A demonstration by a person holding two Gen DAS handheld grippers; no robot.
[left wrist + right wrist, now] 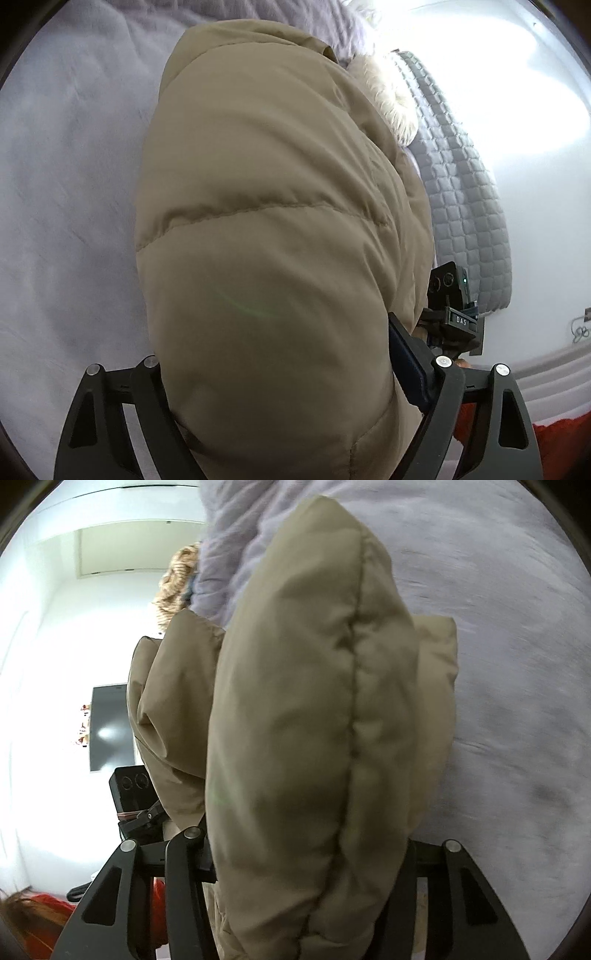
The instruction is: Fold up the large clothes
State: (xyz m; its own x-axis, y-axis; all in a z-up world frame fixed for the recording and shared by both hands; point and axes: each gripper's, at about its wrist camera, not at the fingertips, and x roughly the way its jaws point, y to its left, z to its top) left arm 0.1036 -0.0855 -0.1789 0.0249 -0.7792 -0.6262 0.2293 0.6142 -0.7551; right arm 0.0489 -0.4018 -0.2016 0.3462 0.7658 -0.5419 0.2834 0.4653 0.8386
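Note:
A large tan puffer jacket [266, 206] with a cream fur hood trim [388, 96] hangs over a lavender bed cover [66, 192]. My left gripper [280, 376] is shut on a thick fold of the jacket, which fills the space between its black fingers [413, 358]. My right gripper [306, 853] is shut on another thick fold of the jacket [317, 716], whose seam runs up the view. Each gripper shows in the other's view, the right one in the left wrist view [454, 306], the left one in the right wrist view [136, 794].
A grey quilted mattress edge [458, 184] runs along the right of the left wrist view, beside a white wall. A dark screen [110, 727] hangs on the wall. A person in red [37, 919] is at the bottom left. A knitted cream item [177, 579] lies on the bed.

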